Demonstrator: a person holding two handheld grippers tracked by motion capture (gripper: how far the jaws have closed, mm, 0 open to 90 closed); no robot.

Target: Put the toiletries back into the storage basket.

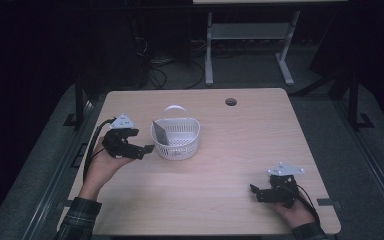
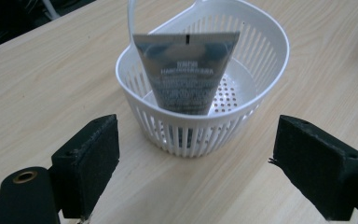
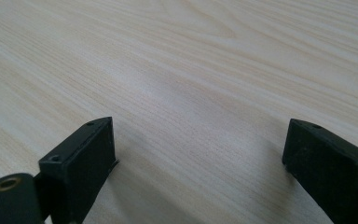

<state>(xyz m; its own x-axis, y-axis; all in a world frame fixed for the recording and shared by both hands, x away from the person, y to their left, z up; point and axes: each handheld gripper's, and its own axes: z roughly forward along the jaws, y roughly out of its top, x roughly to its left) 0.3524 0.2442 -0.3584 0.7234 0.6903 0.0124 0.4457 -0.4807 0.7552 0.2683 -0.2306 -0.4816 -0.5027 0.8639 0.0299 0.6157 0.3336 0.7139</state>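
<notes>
One wooden table [image 1: 220,195] carries one white slatted basket [image 1: 176,139], and in that basket stands one grey tube [image 1: 160,134], crimped end up, leaning against the wall on the person's left. The basket has one thin white handle [image 1: 174,107] arched over it. Two grippers are in use, one in each hand. In the high view the left gripper [image 1: 149,148] is held just beside the basket on its left, jaws pointing at the wall, close to it but apart. In the left gripper view the left gripper [image 2: 196,163] has its jaws spread wide with nothing between them; the basket [image 2: 261,42] sits just ahead of them, centred in the gap, and the tube [image 2: 186,70] faces the camera with pale print across it that is too blurred to read. The right gripper [image 1: 254,189] rests near the table's front right corner, well apart from the basket. In the right gripper view the right gripper [image 3: 198,154] is likewise spread wide and empty over bare wood grain.
</notes>
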